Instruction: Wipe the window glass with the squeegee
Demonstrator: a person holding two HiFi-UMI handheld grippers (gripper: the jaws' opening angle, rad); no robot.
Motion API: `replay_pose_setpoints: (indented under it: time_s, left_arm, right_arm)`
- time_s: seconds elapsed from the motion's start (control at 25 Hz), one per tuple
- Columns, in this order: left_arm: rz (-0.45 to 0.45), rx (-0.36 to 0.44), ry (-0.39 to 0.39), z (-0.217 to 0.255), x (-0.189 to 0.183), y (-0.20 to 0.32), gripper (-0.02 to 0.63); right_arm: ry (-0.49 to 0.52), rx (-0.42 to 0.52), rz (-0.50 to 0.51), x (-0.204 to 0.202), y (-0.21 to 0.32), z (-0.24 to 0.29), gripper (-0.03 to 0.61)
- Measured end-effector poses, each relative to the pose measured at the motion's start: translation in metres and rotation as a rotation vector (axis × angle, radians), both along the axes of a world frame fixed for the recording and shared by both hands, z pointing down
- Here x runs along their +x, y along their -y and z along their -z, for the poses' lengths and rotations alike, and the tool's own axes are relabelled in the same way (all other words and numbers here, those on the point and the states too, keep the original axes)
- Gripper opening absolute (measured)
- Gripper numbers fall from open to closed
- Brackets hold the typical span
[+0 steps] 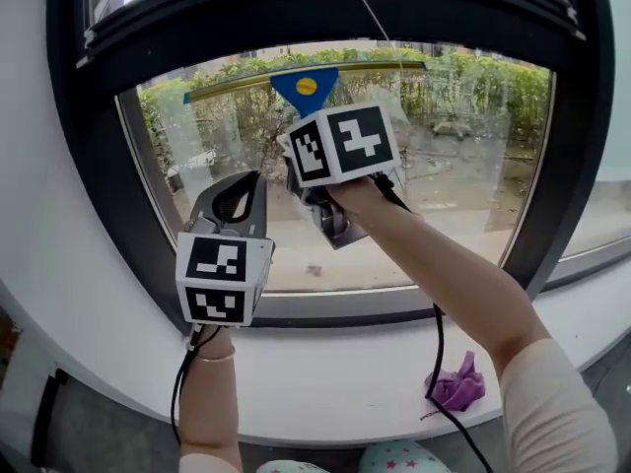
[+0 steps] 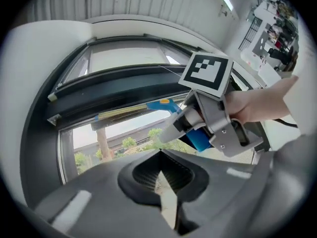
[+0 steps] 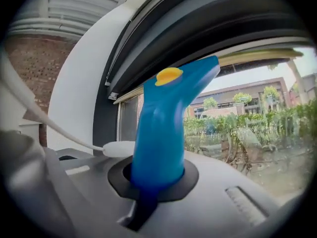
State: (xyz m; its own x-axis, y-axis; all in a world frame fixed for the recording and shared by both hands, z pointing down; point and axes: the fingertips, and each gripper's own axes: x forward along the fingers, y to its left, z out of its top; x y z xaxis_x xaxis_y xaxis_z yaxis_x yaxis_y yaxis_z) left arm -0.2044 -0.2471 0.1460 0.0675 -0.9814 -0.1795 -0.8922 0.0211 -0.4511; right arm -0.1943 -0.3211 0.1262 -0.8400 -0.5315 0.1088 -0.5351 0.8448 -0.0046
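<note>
Daylight pours through the window glass (image 1: pixel 454 156), the brightest patch at the centre of the head view, and the window frame (image 1: pixel 84 166) around it goes almost black. All three views bow straight lines, and both gripper views fade to black corners. At the bottom of each, the near body of the left claw (image 2: pixel 159 155) and the right claw (image 3: pixel 151 180) is blurred and backlit. The squeegee (image 3: pixel 163 128) stays fairly sharp. The sky at upper right of the right gripper view is washed out.

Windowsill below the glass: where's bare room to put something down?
The windowsill is bare in the middle, between the person's left forearm and the black cable. Its right end is crowded by that cable and a purple cloth.
</note>
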Motion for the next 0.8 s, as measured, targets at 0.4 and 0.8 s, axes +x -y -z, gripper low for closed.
replay_pose_setpoints:
  time_s: [0.4, 0.8]
  left_arm:
    - [-0.057, 0.042, -0.080, 0.009, -0.017, -0.009, 0.002]
    - [-0.080, 0.051, -0.164, -0.011, -0.024, -0.021, 0.002]
  right_arm:
    - [0.039, -0.036, -0.061, -0.020, 0.013, 0.031, 0.026]
    - [0.034, -0.075, -0.026, -0.028, 0.019, 0.019, 0.026]
